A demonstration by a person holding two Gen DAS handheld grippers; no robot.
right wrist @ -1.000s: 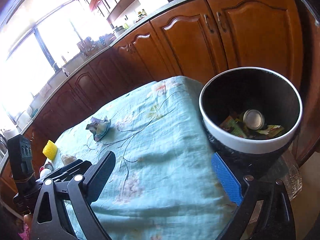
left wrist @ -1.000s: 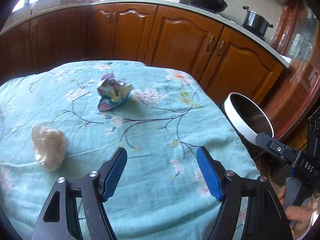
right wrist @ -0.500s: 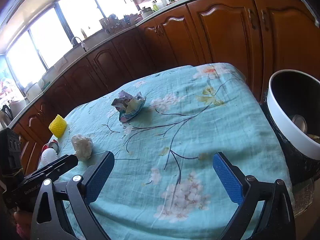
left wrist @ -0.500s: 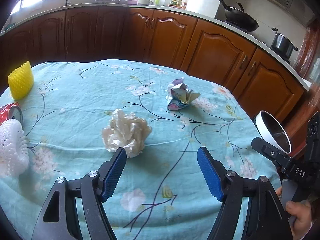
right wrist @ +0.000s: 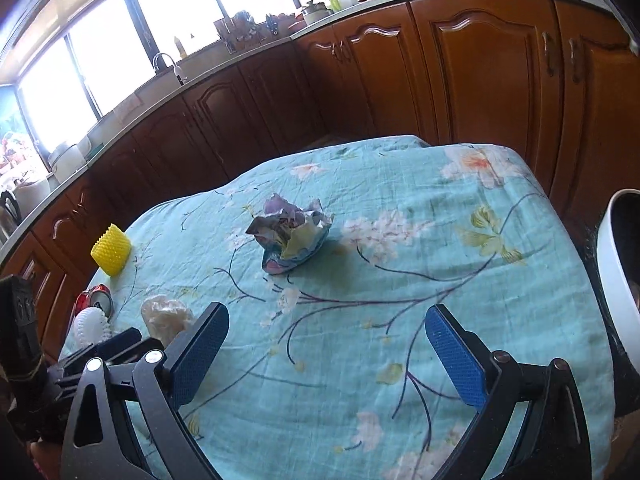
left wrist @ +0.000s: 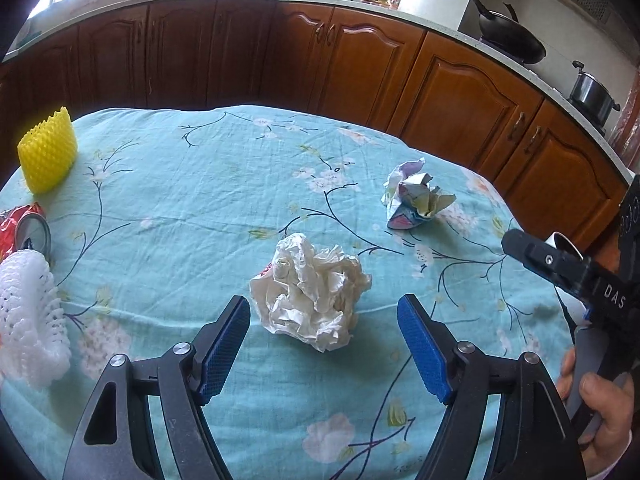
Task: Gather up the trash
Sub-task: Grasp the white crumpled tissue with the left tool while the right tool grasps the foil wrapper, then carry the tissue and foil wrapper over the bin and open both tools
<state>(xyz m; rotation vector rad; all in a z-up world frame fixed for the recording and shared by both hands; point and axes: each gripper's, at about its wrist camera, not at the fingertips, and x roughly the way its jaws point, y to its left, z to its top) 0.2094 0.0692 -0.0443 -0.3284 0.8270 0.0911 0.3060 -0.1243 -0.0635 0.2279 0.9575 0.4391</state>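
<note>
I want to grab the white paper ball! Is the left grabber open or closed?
Open. The left grabber has its two blue pads spread wide apart, with the white paper ball sitting on the tablecloth just ahead, untouched.

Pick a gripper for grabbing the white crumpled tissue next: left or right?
Left. The left gripper is open with the white crumpled tissue just ahead, lined up between its fingers. The right gripper, also open, faces the colourful paper wad instead.

Crumpled white paper wad [left wrist: 310,296]; matt floral cloth tablecloth [left wrist: 200,184]; glossy wood cabinets [left wrist: 360,68].
</note>
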